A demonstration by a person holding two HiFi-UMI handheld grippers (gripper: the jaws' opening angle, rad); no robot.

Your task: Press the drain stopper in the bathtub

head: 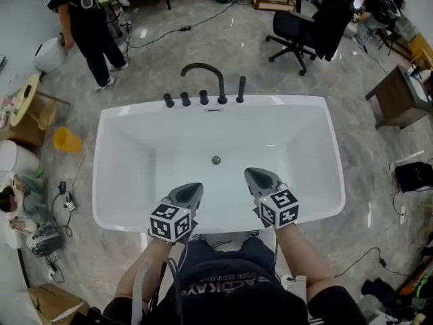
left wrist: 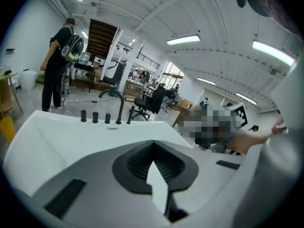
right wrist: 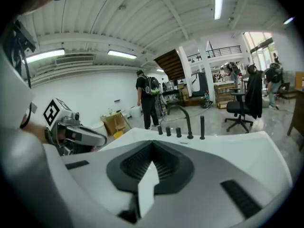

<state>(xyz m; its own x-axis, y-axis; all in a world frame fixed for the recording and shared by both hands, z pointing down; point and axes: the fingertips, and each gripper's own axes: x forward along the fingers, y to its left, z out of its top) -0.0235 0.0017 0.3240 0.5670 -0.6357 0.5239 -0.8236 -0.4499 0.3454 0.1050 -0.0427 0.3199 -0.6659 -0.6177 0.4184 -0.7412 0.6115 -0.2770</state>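
A white bathtub (head: 216, 103) lies below me, and its small round metal drain stopper (head: 216, 160) sits in the middle of the tub floor. My left gripper (head: 193, 187) hovers over the tub's near edge, left of and nearer than the stopper, jaws together and empty. My right gripper (head: 252, 174) hangs to the stopper's right, also shut on nothing. Both point toward the far end. The left gripper view shows closed jaws (left wrist: 153, 147) above the tub rim (left wrist: 57, 127); the right gripper view shows the same (right wrist: 152, 149). Neither gripper view shows the stopper.
A black arched faucet (head: 205, 71) with several black knobs (head: 185, 99) stands on the tub's far rim. A person in black (head: 86, 19) stands at the back left. A yellow bucket (head: 66, 140) sits left of the tub, an office chair (head: 299, 31) behind it.
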